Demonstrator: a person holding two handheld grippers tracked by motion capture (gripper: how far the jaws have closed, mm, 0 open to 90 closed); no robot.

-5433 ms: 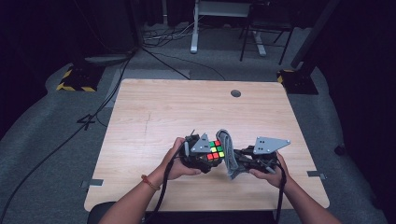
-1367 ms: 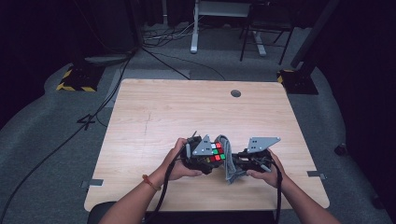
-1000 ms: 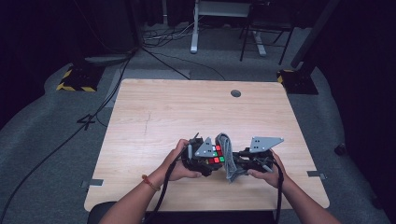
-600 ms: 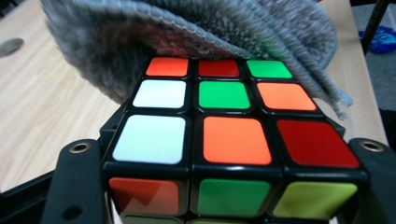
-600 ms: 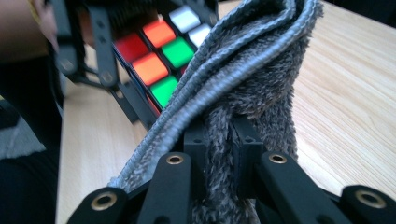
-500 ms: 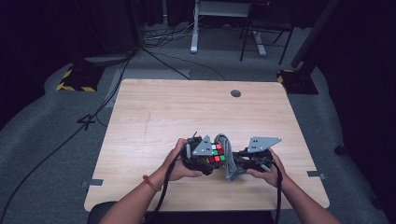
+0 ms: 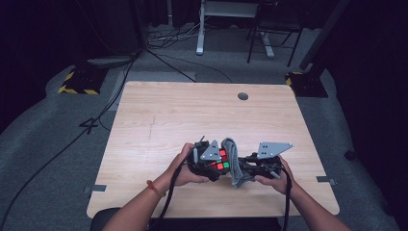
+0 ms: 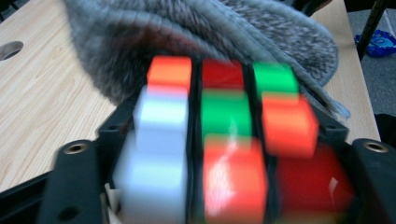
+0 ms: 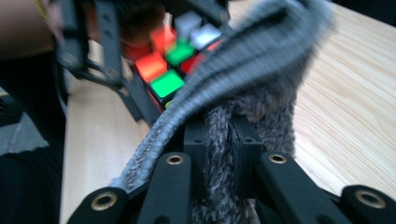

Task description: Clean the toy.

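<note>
one puzzle cube and one grey cloth at lower centre of the surface. left gripper fingers pinch the cube; right gripper fingers pinch the cloth, draped against the cube.

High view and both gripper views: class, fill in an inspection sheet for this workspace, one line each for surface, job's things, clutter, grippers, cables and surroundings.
Surface: light wooden table with a round hole near its far edge.
Job's things: colour puzzle cube and grey cloth, touching at the table's near side.
Clutter: nothing seen.
Grippers: left gripper shut on the cube; right gripper shut on the cloth; each held in a hand.
Cables: one black cable trails from the left gripper, another from the right; more run over the floor.
Surroundings: grey carpet, dark room, stand legs behind the table.
</note>
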